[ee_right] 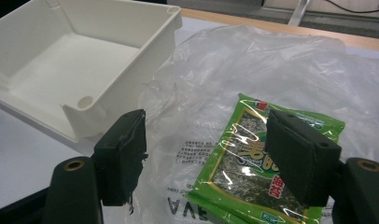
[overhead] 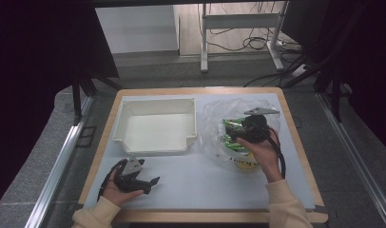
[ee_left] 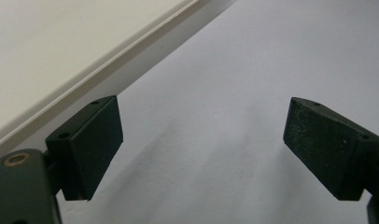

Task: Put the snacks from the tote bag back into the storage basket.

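A clear plastic bag (overhead: 229, 118) lies crumpled on the right of the white mat and holds green seaweed snack packets (overhead: 231, 129). My right gripper (overhead: 235, 134) reaches into the bag's mouth. In the right gripper view this gripper (ee_right: 208, 142) is open, its jaws on either side of the top green packet (ee_right: 239, 154), with a gap to each pad. The packet lies flat under clear film (ee_right: 253, 60). My left gripper (overhead: 152, 184) rests low on the mat near the front left. It is open (ee_left: 201, 135) with nothing between its pads.
An empty white bin (overhead: 155, 126) stands at the back left of the mat, and its corner (ee_right: 85, 105) is close to the bag. The bin's outer wall (ee_left: 61, 51) runs just beyond my left gripper. The wooden table edge (overhead: 295, 137) borders the mat.
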A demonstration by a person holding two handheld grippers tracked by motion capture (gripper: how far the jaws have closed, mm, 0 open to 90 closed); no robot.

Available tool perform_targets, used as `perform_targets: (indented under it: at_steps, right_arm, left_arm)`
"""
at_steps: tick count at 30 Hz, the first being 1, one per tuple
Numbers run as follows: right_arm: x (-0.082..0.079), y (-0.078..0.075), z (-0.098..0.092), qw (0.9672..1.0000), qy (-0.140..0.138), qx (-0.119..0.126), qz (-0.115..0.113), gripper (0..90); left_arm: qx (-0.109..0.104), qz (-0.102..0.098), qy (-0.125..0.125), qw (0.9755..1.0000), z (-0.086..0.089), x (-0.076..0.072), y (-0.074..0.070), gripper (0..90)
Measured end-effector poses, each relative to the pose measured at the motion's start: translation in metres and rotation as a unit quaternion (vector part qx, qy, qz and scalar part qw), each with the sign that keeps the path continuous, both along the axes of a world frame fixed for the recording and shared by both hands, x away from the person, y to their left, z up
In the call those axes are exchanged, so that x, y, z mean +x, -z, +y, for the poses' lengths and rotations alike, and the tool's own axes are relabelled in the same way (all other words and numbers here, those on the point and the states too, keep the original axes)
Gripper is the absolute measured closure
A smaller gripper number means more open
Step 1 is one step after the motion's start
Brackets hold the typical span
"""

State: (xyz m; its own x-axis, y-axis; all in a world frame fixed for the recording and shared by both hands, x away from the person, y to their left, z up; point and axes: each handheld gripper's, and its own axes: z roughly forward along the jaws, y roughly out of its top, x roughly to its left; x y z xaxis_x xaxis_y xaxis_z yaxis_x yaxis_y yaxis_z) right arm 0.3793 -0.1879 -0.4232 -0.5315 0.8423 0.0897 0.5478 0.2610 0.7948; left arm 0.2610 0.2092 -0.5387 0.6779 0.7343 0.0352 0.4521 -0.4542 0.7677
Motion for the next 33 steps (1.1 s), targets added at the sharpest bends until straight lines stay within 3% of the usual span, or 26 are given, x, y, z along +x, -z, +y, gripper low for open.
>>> perform_targets:
  at_steps: [6, 15, 24, 33]
  right_arm:
    - [0.012, 0.003, -0.002, 0.9999, 0.002, -0.001, 0.017, 31.7]
    - [0.039, 0.011, -0.006, 0.9971, 0.032, -0.031, 0.061, 32.0]
    - [0.048, 0.015, -0.012, 0.9955, 0.041, -0.038, 0.076, 33.1]
    - [0.060, 0.022, -0.024, 0.9924, 0.059, -0.044, 0.098, 33.5]
  left_arm:
    - [-0.004, -0.001, 0.005, 1.0000, 0.001, -0.002, -0.001, 11.9]
    - [-0.007, 0.000, 0.023, 0.9997, 0.001, -0.002, -0.001, 12.0]
    - [-0.015, -0.006, 0.007, 0.9998, 0.004, -0.003, -0.004, 12.5]
    - [-0.014, -0.009, 0.006, 0.9998, 0.004, -0.003, -0.004, 12.5]
